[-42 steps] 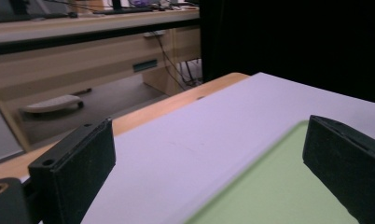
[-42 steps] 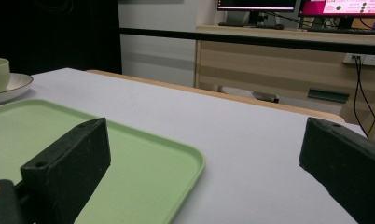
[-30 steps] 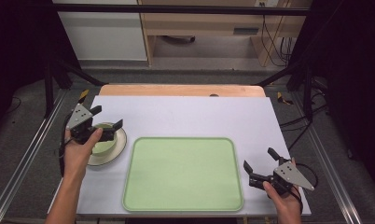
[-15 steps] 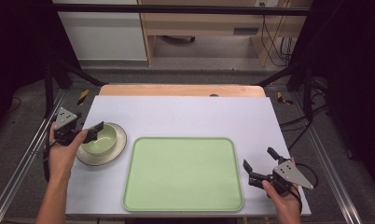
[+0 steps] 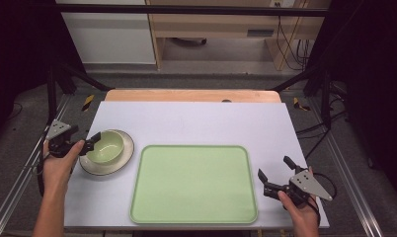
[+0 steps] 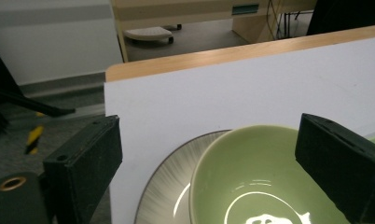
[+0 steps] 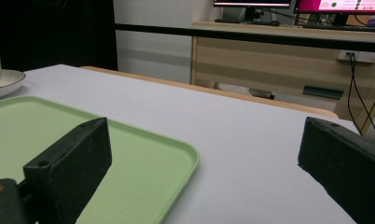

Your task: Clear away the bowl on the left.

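At the left edge of the white table (image 5: 196,121), the left gripper (image 5: 79,144) sits just beside the green bowl (image 5: 106,146), its jaws spread wide with nothing between them. In the left gripper view the bowl (image 6: 260,182) lies low between the two jaws, nearer the right-hand one; whether that jaw touches the rim cannot be told. The bowl is pale green, glossy inside, upright, and stands on a round cream plate (image 5: 118,163) with fine radial lines and a darker rim. The plate lies just left of the light green tray (image 5: 194,183), which is rectangular with rounded corners and occupies the near centre of the table. At the near right, the right gripper (image 5: 277,174) is held just beside the tray's right edge, jaws wide apart and holding nothing
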The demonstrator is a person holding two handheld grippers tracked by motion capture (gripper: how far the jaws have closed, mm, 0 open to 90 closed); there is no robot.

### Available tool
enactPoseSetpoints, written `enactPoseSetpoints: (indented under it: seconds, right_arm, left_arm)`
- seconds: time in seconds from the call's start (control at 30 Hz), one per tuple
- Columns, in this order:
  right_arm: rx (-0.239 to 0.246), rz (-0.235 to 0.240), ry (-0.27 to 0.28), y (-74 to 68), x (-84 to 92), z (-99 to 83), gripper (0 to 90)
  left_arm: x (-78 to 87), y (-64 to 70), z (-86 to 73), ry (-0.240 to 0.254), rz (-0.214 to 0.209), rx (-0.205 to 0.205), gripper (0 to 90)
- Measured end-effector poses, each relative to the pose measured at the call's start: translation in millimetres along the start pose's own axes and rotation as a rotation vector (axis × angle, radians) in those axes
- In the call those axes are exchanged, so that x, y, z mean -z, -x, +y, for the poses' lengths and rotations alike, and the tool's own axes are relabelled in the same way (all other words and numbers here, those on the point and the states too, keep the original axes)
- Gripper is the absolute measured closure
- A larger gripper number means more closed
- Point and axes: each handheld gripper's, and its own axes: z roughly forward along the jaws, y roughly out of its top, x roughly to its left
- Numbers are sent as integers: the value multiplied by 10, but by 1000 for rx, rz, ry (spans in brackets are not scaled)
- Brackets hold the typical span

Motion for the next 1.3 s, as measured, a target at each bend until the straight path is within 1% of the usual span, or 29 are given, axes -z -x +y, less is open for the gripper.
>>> enactPoseSetpoints:
  seconds: [0.03, 0.07, 0.1, 0.13, 0.17, 0.2, 0.23, 0.27, 0.33, 0.37, 0.4, 0.43, 0.47, 0.5, 0.57, 0.7, 0.77, 0.83, 0.93, 0.97, 1.0, 1.07, 1.1, 1.13, 1.2, 1.3]
  right_arm:
    - [2, 1, 6, 9, 6, 9, 29]
    - [2, 1, 6, 9, 6, 9, 29]
    - [1, 0, 5, 21, 5, 1, 29]
    - [1, 0, 5, 21, 5, 1, 29]
    - [-3, -3, 4, 26, 4, -1, 30]
    - [-6, -6, 4, 31, 1, -2, 31]
    - [-6, -6, 5, 35, -2, -2, 32]
    - [-6, -5, 4, 34, -4, -3, 32]
    - [3, 1, -1, 12, -2, 1, 32]
    - [3, 1, -1, 12, -2, 1, 32]
    - [5, 3, 2, 7, -2, 4, 32]
    - [1, 5, 0, -3, -6, 4, 32]
    - [1, 5, 0, -3, -6, 4, 32]
    - [4, 5, -3, 0, -11, 3, 33]
    - [3, 6, -2, 2, -12, 2, 33]
    - [2, 7, -1, 5, -10, 1, 33]
    - [3, 9, 0, 6, -9, 0, 33]
    - [1, 11, -1, 2, -12, 1, 33]
    - [1, 13, -10, -3, -14, 0, 33]
    - [4, 14, -9, -2, -15, -2, 33]
    - [4, 14, -9, -2, -15, -2, 33]
    - [3, 13, -10, -2, -15, -3, 33]
    - [4, 12, -10, -2, -15, -3, 33]
    - [4, 12, -10, -2, -15, -3, 33]
    - [3, 13, -7, -4, -20, -4, 33]
    - [4, 16, -10, -12, -26, -7, 33]
  left_arm:
    - [-4, -16, -21, -16, 16, 3, 106]
    - [-4, -16, -21, -16, 16, 3, 123]
    - [-5, -15, -27, -26, 13, 30, 154]
    - [-5, -15, -27, -26, 13, 30, 165]
    - [-9, -17, -25, -36, 13, 26, 165]
    - [-9, -21, -25, -46, 32, 22, 178]
    - [-9, -25, -32, -55, 47, 27, 216]
    - [-10, -32, -45, -65, 49, 28, 261]
    - [-25, -46, -76, -95, 35, 41, 294]
    - [-28, -47, -87, -104, 25, 48, 294]
    - [-25, -47, -93, -117, 15, 37, 328]
    - [-26, -36, -99, -120, 21, 36, 361]
    - [-25, -32, -101, -127, 21, 29, 361]
    - [-21, -22, -109, -144, 9, 28, 384]
    - [-17, -18, -116, -150, 13, 21, 400]
    - [-12, -39, -152, -174, 1, 66, 465]
    - [-9, -57, -162, -178, 19, 65, 488]
    - [-18, -61, -177, -182, 18, 74, 501]
    - [-45, -48, -194, -193, 25, 69, 521]
    - [-47, -47, -191, -196, 31, 60, 531]
    - [-53, -41, -188, -195, 27, 64, 538]
    - [-65, -31, -183, -189, 18, 83, 549]
    - [-65, -33, -179, -202, 17, 77, 554]
    - [-72, -27, -178, -203, 23, 78, 562]
    - [-84, -14, -180, -209, 23, 82, 573]
    - [-103, -6, -188, -223, 31, 74, 578]
